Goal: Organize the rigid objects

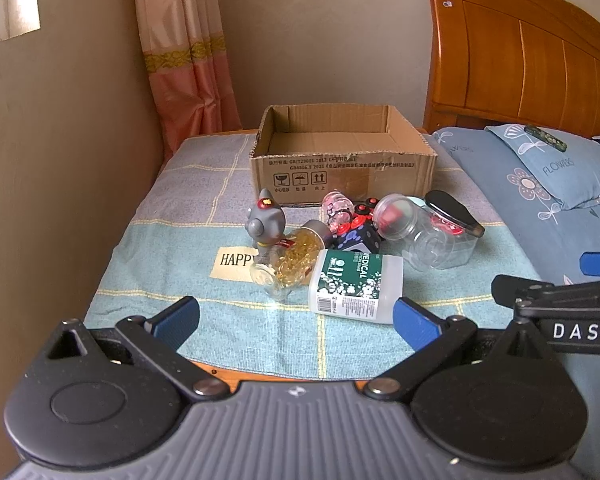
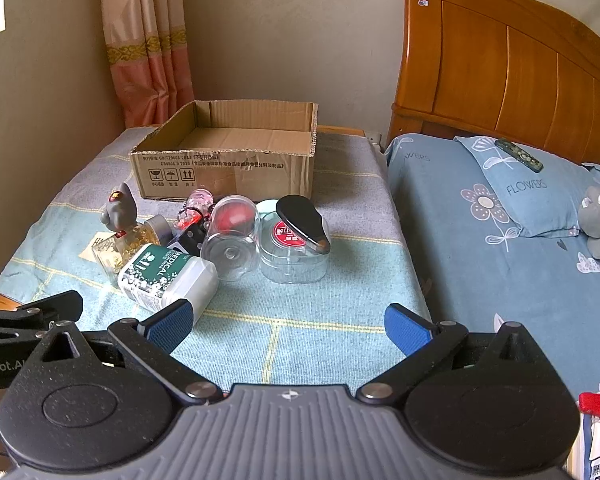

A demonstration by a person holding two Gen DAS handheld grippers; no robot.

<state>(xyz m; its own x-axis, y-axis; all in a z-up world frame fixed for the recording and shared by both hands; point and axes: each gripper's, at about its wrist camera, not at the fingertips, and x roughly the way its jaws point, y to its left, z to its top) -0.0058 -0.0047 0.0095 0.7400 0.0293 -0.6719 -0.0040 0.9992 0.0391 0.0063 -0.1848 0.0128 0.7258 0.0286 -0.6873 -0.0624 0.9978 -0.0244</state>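
Cardboard box (image 1: 342, 168) empty; bottles, jars and toy figure (image 1: 265, 222) unsorted on surface; both hand-held grippers (image 1: 296, 316) (image 2: 290, 322) spread apart, holding nothing.

Left tool (image 1: 296, 318): jaws spreading wide, blue pads (image 1: 178, 320) well apart, gripping nothing, hovering level. Right tool (image 2: 288, 322): same, jaws gaping, empty, sitting just beside the left one, both pointing forward.

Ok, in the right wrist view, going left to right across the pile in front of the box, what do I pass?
Grey figurine → green MEDICAL bottle → clear jar with the red item inside → clear container with the black lid.
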